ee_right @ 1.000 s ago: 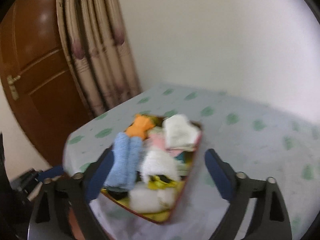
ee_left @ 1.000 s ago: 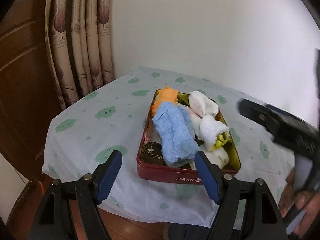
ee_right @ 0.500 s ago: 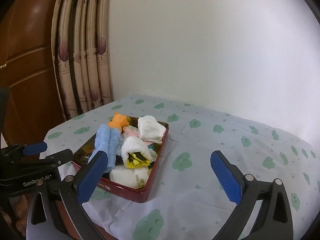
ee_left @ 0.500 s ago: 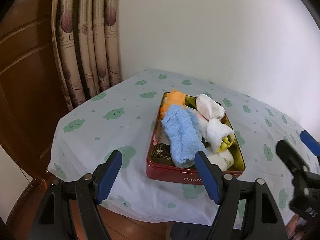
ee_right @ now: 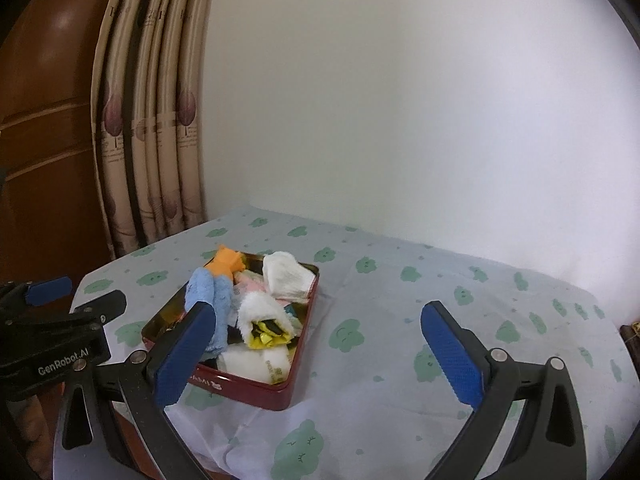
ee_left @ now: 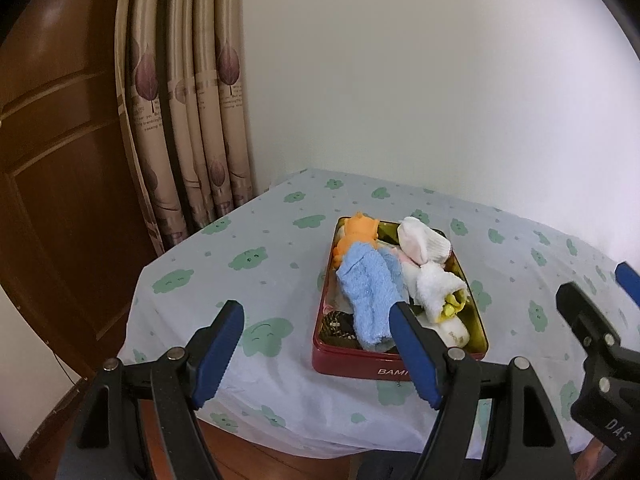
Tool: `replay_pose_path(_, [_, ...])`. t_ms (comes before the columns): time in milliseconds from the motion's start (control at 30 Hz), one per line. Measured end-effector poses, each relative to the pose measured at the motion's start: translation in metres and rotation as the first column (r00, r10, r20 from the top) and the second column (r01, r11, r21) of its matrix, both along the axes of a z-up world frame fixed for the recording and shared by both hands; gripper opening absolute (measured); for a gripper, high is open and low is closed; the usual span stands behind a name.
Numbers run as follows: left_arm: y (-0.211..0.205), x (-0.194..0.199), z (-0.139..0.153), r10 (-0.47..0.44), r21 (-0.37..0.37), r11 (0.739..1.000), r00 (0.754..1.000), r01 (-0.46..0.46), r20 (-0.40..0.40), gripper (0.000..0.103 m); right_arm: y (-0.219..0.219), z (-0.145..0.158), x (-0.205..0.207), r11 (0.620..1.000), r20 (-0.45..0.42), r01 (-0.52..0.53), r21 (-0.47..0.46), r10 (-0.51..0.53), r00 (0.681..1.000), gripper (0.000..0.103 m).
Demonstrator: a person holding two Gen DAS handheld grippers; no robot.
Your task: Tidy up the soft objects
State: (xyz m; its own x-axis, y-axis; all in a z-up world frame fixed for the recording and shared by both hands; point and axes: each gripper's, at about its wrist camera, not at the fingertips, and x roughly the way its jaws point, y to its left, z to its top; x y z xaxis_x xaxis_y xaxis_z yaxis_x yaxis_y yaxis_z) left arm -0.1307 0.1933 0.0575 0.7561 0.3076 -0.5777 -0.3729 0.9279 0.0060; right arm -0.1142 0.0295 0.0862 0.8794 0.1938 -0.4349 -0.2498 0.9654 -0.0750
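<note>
A red tin tray (ee_left: 352, 364) (ee_right: 280, 394) sits on the table, filled with soft things: a blue fluffy sock (ee_left: 368, 292) (ee_right: 214, 292), an orange plush piece (ee_left: 356, 232) (ee_right: 228, 262), a white rolled sock (ee_left: 424, 240) (ee_right: 286, 276), a white roll with yellow inside (ee_left: 438, 290) (ee_right: 262, 318). My left gripper (ee_left: 316, 352) is open and empty, held in front of the tray. My right gripper (ee_right: 320, 356) is open and empty, to the tray's right and in front of it.
The table (ee_left: 256, 280) carries a pale cloth with green cloud prints (ee_right: 440, 320). Beige curtains (ee_left: 188, 120) and a brown wooden door (ee_left: 52, 160) stand at the left. A white wall is behind. The table's front edge drops to a wooden floor.
Both grippers have pulled back and up from the tray. The right gripper swung to the right, so the tray now sits at its left. Both stay open and empty.
</note>
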Motion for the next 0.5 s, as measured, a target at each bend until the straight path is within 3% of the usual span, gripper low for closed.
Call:
replay_pose_path(300, [-0.005, -0.01, 0.004, -0.006, 0.052, 0.999, 1.0, 0.005, 0.016, 0.077, -0.006, 0.004, -0.01, 1.0, 0.05, 0.012, 0.026, -0.014, 0.999, 0.102])
replay_pose_path(500, [-0.002, -0.017, 0.005, -0.035, 0.034, 0.999, 0.999, 0.034, 0.034, 0.077, -0.009, 0.0, -0.006, 0.998, 0.014, 0.013, 0.053, -0.014, 1.0, 0.102])
